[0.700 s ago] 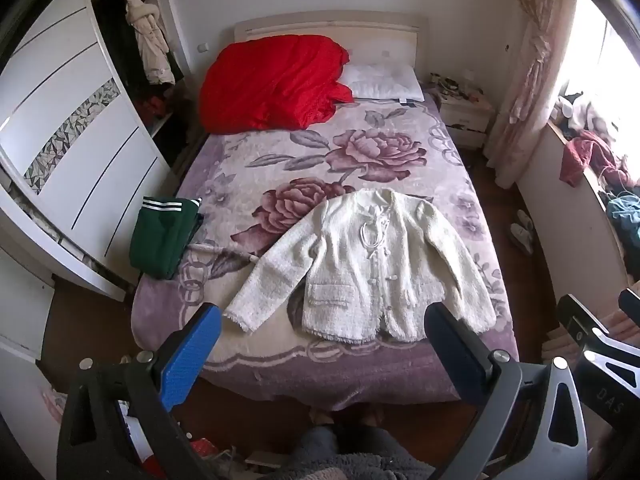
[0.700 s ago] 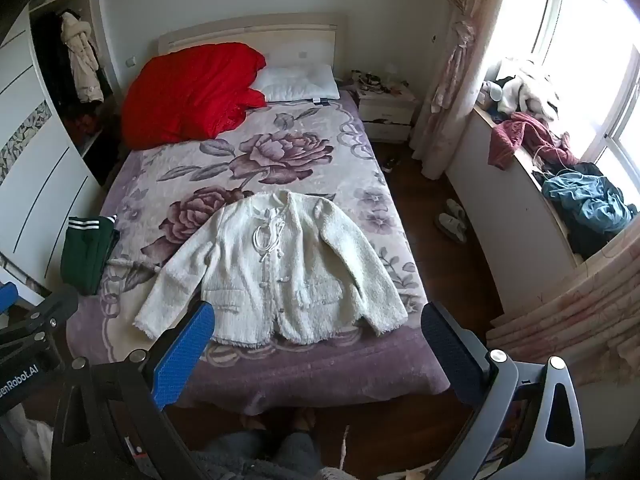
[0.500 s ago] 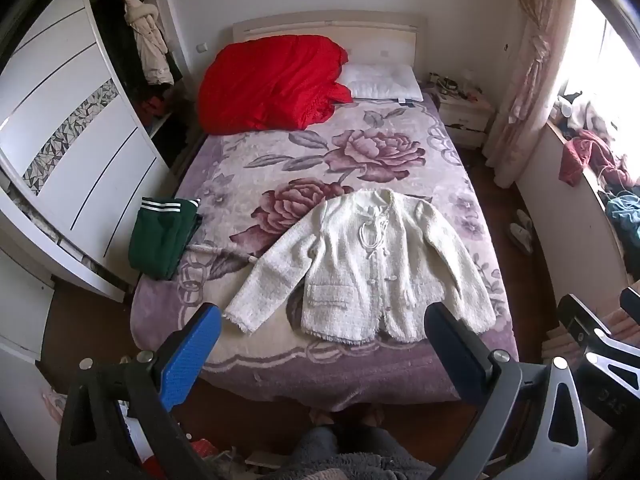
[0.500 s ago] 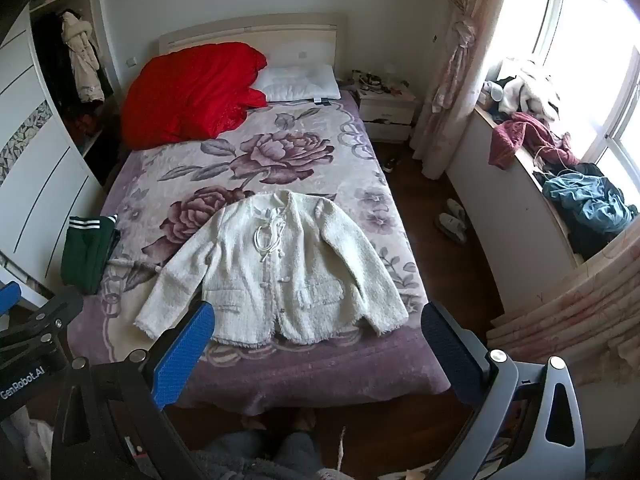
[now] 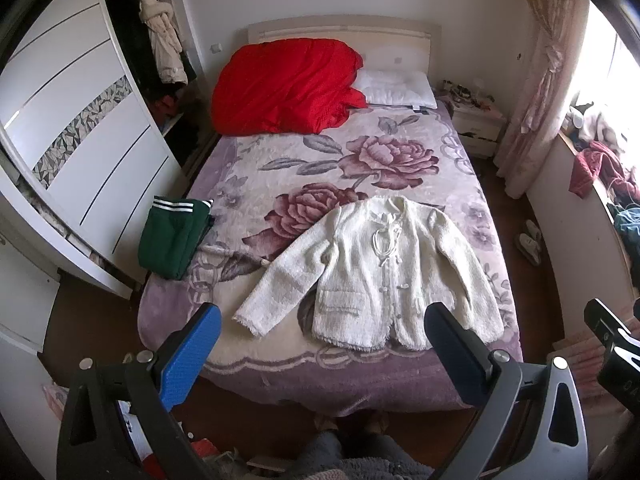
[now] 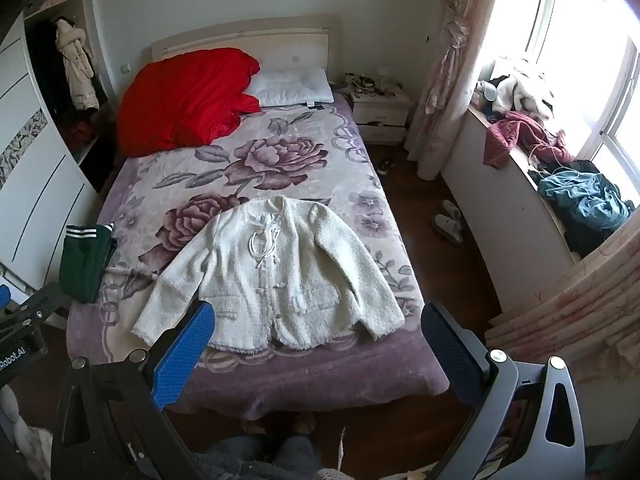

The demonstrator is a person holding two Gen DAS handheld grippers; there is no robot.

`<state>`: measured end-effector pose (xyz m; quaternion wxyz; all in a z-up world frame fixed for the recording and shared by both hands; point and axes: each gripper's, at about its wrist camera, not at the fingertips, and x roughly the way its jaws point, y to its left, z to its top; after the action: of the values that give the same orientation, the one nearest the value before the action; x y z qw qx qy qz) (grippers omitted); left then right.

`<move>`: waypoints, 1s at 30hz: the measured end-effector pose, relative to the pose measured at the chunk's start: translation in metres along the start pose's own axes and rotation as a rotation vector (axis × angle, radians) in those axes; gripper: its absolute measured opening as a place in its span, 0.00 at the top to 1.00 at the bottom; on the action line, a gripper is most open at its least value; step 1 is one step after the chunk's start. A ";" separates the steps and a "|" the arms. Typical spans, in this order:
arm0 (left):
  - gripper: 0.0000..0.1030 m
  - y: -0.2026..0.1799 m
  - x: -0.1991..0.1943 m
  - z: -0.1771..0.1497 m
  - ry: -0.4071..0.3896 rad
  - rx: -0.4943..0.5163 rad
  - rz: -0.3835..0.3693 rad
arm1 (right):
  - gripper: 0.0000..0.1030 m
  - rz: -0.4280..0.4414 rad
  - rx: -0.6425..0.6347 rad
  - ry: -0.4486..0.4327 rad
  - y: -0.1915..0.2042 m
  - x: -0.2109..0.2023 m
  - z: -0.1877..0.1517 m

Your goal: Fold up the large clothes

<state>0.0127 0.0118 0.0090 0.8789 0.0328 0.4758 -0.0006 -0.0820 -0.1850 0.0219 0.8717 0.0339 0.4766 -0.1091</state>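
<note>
Two tools, the left tool [image 5: 320, 344] and right tool [image 6: 318, 342], hang wide open and empty above the bed's [image 5: 248, 364] foot. The white jacket [image 5: 384, 272] lies spread flat, unfolded; next, reaching down for a sleeve.

"Robot.AI" on left tool [image 6: 18, 344]

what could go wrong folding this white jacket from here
The white jacket lies close to the foot edge of the bed, so tugging a sleeve or the hem toward you might drag it off. Its looped neck cord lies loose and may snag a finger. The folded green garment overhangs the bed's side edge and may slip off.
</note>
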 end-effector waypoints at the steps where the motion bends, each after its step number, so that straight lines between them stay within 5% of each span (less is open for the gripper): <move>1: 0.00 -0.001 0.000 -0.001 0.001 -0.001 0.000 | 0.00 0.000 0.000 0.002 0.000 0.000 0.001; 30: 0.00 -0.008 -0.013 -0.006 -0.009 0.006 -0.025 | 0.00 0.014 -0.014 -0.009 0.005 -0.014 0.004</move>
<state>0.0001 0.0034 0.0165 0.8809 0.0294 0.4722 -0.0133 -0.0849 -0.1786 0.0350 0.8747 0.0306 0.4733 -0.0998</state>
